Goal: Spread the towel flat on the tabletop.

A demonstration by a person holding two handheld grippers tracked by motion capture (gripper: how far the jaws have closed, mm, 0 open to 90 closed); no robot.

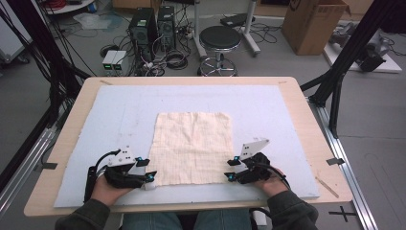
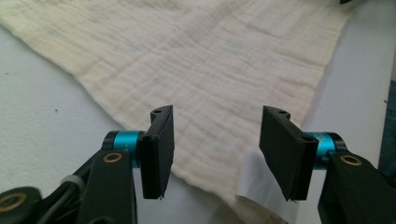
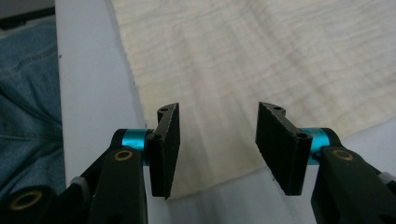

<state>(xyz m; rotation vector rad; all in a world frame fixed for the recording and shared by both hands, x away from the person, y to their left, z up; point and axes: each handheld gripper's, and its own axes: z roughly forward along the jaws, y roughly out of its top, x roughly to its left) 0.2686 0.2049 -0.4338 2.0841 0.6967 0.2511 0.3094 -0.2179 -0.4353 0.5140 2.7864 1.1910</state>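
Cream muslin cloth (image 1: pixel 192 147) lying flat mid-mat on pale blue mat (image 1: pixel 119 115). Left gripper (image 1: pixel 146 170) hovering at its 7 o'clock corner, right gripper (image 1: pixel 231 169) at 5 o'clock; both jaws released, gripping nothing.

The tabletop (image 1: pixel 306 124) lies open left, right and far of the flat cream cloth (image 1: pixel 194 143). Nothing stands on the pale mat (image 1: pixel 119 115). Both tongs, left (image 1: pixel 146 171) and right (image 1: pixel 231 170), sit at the cloth's near corners with bare mat beside each.
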